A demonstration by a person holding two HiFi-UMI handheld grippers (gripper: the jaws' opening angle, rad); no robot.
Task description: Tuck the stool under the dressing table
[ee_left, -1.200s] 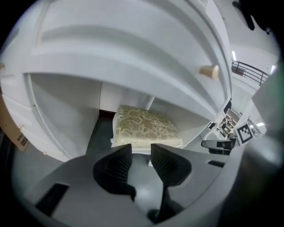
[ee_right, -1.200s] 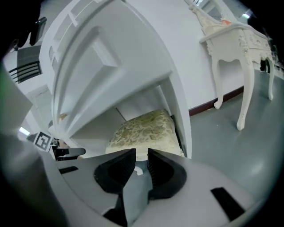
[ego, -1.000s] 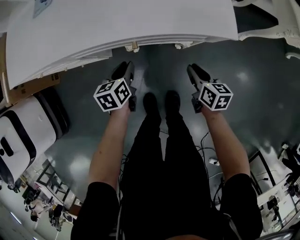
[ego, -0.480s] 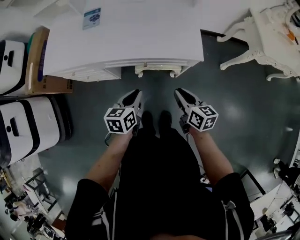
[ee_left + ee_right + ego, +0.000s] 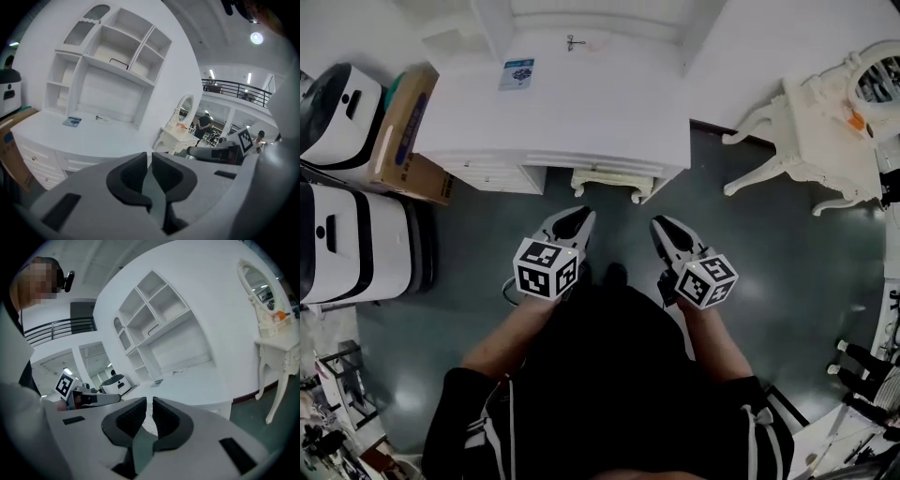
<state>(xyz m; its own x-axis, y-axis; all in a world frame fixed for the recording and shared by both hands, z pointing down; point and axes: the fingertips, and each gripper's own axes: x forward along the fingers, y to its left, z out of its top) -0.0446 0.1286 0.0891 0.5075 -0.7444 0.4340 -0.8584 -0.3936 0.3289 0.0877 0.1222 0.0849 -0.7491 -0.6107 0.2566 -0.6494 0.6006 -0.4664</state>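
- My left claw [image 5: 578, 217] and right claw [image 5: 662, 228] are held out in front of me, side by side. Both point at the surface [image 5: 609, 112], with their tips leaning a little toward each other.
- Both forearms reach forward from my sides, and each marker cube faces up at the camera on my head.
- The left claw's jaws are drawn together with only a thin slit between the pads, and nothing is in it.
- The right claw's jaws have just been closing. They too stand almost pad to pad, with nothing between them.
- The stool [image 5: 614, 181] sits tucked under the front of the surface. Only its cream front edge and two curled legs show, just ahead of my claw tips and not touching them.
- Only the head view shows the stool, the dark floor [image 5: 769, 272], a box [image 5: 405, 131] and white machines [image 5: 342, 244] at the left. It also shows a booklet [image 5: 517, 74] lying on the surface.
- The left gripper view looks higher, at the shelves [image 5: 117, 61] above the surface and at a railing [image 5: 239, 89] far off. My right claw comes in from its right side.
- The right gripper view shows the oval mirror [image 5: 255, 284] of a second carved table [image 5: 825, 141]. My left claw shows at its left.
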